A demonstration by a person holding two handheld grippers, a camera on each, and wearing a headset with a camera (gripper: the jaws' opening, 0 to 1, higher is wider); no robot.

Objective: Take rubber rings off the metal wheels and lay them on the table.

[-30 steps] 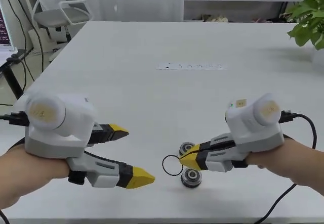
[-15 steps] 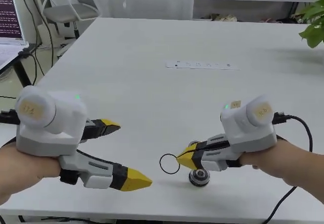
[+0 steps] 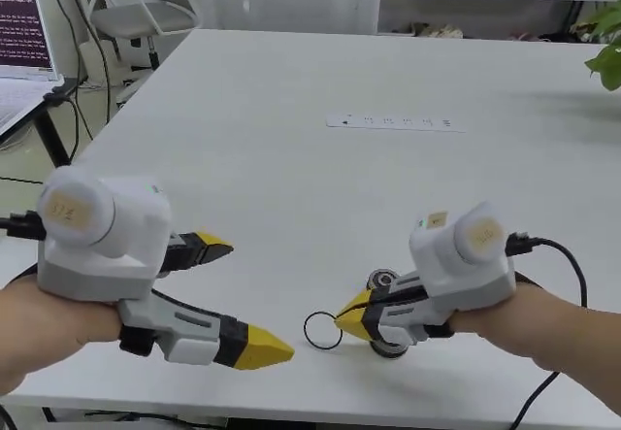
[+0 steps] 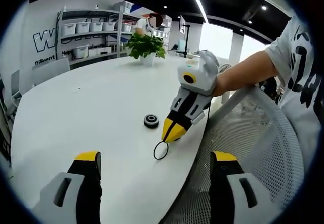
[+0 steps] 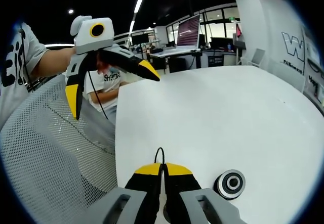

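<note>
Right hand-held gripper point(image 3: 351, 319) has dropped a bit toward the near table edge since half a second ago, and the far wheel point(image 3: 382, 280), covered then, shows above it again. The head camera shifted too.

Left hand-held gripper point(image 3: 247, 300) is at lower left of the head view, jaws spread wide with nothing between them, yellow tips pointing right. A bare forearm is behind it.

Right hand-held gripper is at lower right, jaws pressed together on the rubber ring point(image 3: 306, 330). The ring sticks out left of the yellow tips as a thin black loop, low over the table point(image 3: 291, 168); can't tell if it touches. In the right gripper view the loop pokes up from the closed tips at bottom centre.

Near wheel point(image 3: 391, 348) sits just under the right gripper body, partly hidden. Far wheel is just behind the gripper, standing on the table. Both are off the ring.

Mid table, centre frame: white power strip point(image 3: 396, 121). Past the far edge, top centre: grey chair point(image 3: 310, 3). Upper right corner: green plant point(image 3: 606, 47). Upper left: monitor point(image 3: 17, 13).
</note>
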